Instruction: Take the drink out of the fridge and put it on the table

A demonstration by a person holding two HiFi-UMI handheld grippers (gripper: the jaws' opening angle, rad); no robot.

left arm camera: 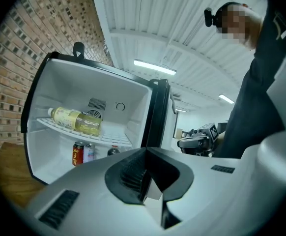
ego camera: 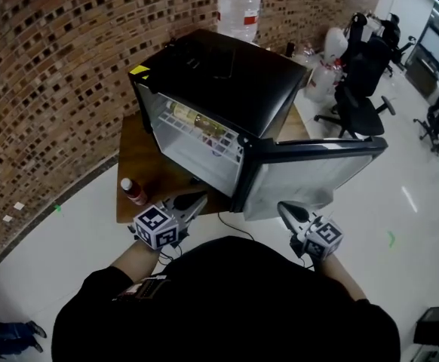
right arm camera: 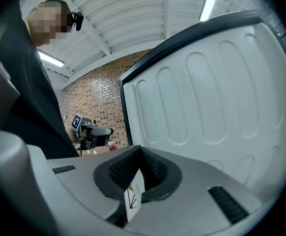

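A black mini fridge (ego camera: 227,81) stands on a wooden table (ego camera: 138,153) with its door (ego camera: 310,173) swung open to the right. A bottle of yellow drink (ego camera: 197,119) (left arm camera: 76,121) lies on the wire shelf. Below it stand two cans (left arm camera: 83,153) and a dark bottle (left arm camera: 113,151). A red-labelled bottle (ego camera: 134,191) stands on the table left of the fridge. My left gripper (ego camera: 191,200) (left arm camera: 145,178) is shut and empty, in front of the fridge opening. My right gripper (ego camera: 289,211) (right arm camera: 135,181) is shut and empty, just below the open door.
A brick wall (ego camera: 53,66) runs behind and to the left. A water jug (ego camera: 239,10) stands behind the fridge. Office chairs (ego camera: 359,89) stand on the white floor at the right. The door's white inner panel (right arm camera: 216,97) fills the right gripper view.
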